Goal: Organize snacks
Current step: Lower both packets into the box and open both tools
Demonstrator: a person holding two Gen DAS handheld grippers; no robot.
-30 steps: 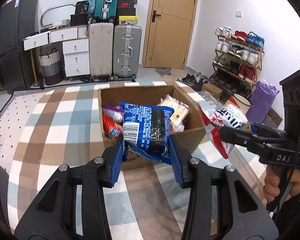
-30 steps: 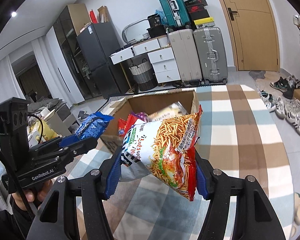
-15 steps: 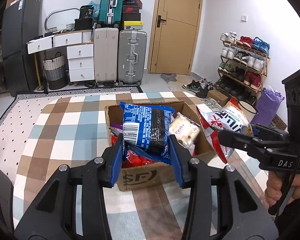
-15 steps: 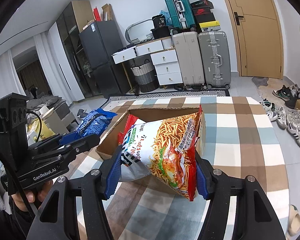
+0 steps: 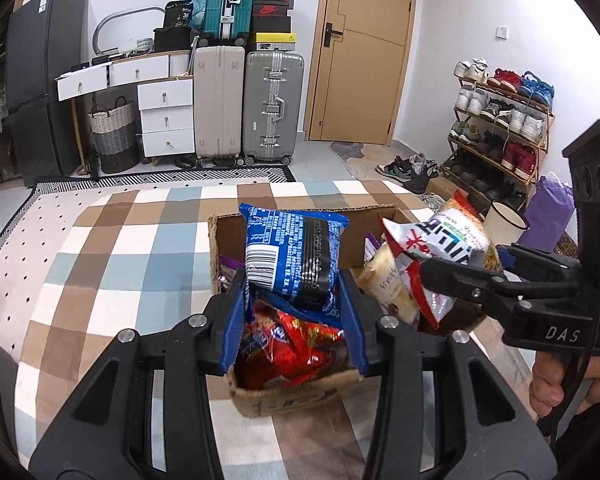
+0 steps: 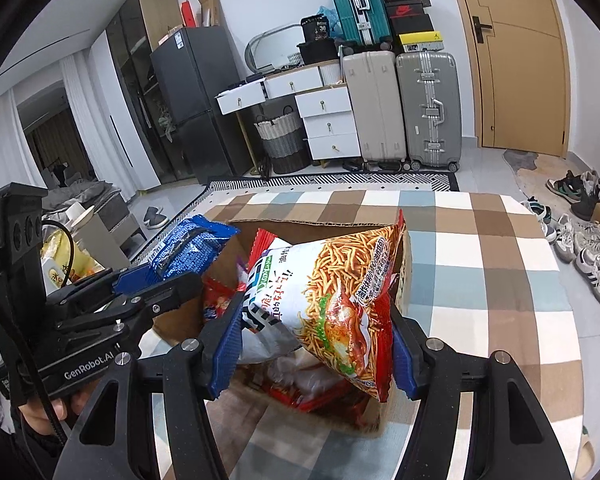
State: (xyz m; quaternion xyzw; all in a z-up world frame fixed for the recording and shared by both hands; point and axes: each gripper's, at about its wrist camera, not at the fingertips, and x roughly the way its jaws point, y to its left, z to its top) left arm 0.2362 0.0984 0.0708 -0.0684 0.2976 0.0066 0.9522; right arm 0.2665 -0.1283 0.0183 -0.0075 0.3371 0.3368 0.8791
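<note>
My left gripper point(image 5: 294, 320) is shut on a blue snack bag point(image 5: 290, 252) and holds it above the near end of an open cardboard box point(image 5: 284, 396). My right gripper point(image 6: 314, 344) is shut on a red and white bag of fried noodle sticks point(image 6: 332, 300), held above the same box point(image 6: 404, 276). The right gripper point(image 5: 456, 276) and its bag point(image 5: 440, 244) show at the right of the left wrist view. The left gripper point(image 6: 156, 284) and the blue bag point(image 6: 188, 244) show at the left of the right wrist view. Red snack packs point(image 5: 288, 344) lie in the box.
The box stands on a table with a checked cloth point(image 5: 120, 248). Suitcases point(image 5: 272, 104), white drawers point(image 5: 164, 116) and a wicker basket point(image 5: 112, 132) stand behind. A shoe rack point(image 5: 500, 120) is at the right. A dark fridge point(image 6: 188, 100) stands at the back left.
Both grippers have moved forward with their bags, from in front of the box to above its near end. The box now sits closer and lower in both views.
</note>
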